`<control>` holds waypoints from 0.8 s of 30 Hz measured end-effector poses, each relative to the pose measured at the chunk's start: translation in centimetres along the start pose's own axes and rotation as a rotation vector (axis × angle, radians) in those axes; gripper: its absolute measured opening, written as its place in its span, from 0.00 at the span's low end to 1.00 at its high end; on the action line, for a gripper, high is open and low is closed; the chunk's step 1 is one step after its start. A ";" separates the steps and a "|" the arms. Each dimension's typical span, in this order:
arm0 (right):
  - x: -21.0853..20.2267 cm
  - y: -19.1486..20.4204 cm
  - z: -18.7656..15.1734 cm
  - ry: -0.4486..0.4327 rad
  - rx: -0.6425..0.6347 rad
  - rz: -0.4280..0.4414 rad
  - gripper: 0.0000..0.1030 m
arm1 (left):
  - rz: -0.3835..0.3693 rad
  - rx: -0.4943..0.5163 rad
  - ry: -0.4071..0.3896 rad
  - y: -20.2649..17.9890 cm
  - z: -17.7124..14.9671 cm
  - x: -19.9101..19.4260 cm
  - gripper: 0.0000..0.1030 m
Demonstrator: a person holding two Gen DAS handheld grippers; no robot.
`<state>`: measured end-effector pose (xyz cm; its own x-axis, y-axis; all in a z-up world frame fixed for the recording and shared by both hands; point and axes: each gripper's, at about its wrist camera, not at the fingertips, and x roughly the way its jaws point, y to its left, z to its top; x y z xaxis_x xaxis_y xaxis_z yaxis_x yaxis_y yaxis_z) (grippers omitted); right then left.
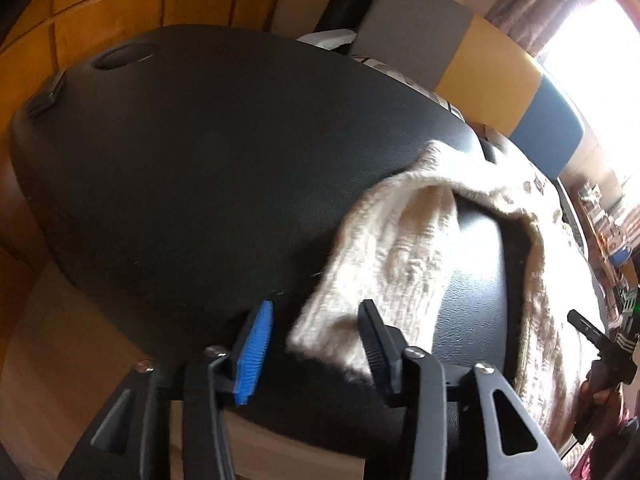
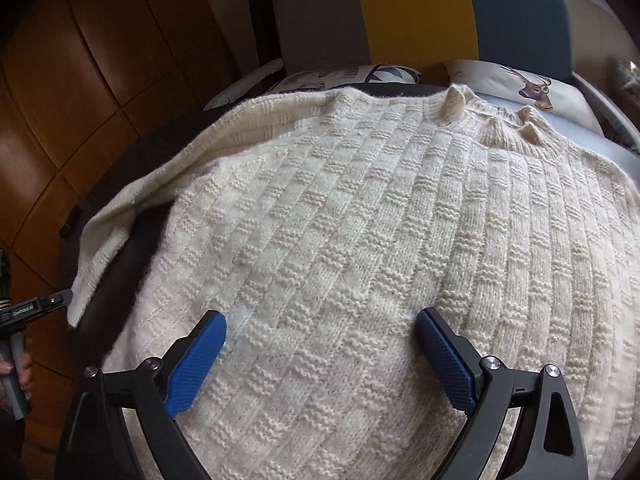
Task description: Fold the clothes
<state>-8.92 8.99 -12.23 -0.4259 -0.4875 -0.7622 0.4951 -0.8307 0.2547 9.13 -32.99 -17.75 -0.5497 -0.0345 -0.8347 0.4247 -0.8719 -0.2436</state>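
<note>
Left gripper (image 1: 316, 344): jaws apart, nothing between them, with the cuff end of a cream knitted sleeve (image 1: 384, 264) lying just ahead of and partly between the fingertips; the opening appears set to take the cuff, which is probably the next grasp point for folding the sleeve inward. Right gripper (image 2: 322, 354): jaws wide apart, poised over the body of the cream sweater (image 2: 360, 220), whose block-ribbed knit fills the gap between the blue pads (image 2: 448, 364); whether the pads touch the fabric cannot be told. Beyond the right jaws the sweater lies spread flat, collar (image 2: 520, 128) at the far end, its sleeve trailing off to the left side of the jaws toward the other tool, so that both ends of the first fold are within reach. The garment rests on a black padded surface (image 1: 200, 160), bare ahead and to the left of the left jaws, which leaves room for the folded piece. Farther out stand a grey, yellow and blue backrest (image 2: 412, 12), printed cushions (image 2: 528, 84) and wooden panelling (image 2: 100, 60). Judged stage: early, no fold yet made.
</note>
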 end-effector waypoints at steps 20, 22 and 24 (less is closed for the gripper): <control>0.3 0.6 0.0 -0.004 -0.016 -0.010 0.97 | 0.039 -0.001 -0.149 4.1 19.6 -6.5 0.05; 0.4 0.7 0.0 -0.002 -0.021 -0.017 0.97 | 0.153 0.039 -0.095 4.0 20.9 -2.9 0.05; 0.5 0.9 0.2 0.001 -0.029 -0.026 0.97 | 0.231 0.064 -0.049 4.1 21.3 0.5 0.05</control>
<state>-8.82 7.96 -12.32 -0.4383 -0.4653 -0.7690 0.5057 -0.8350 0.2169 -4.73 -47.02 -8.62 -0.4783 -0.2588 -0.8392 0.4975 -0.8673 -0.0161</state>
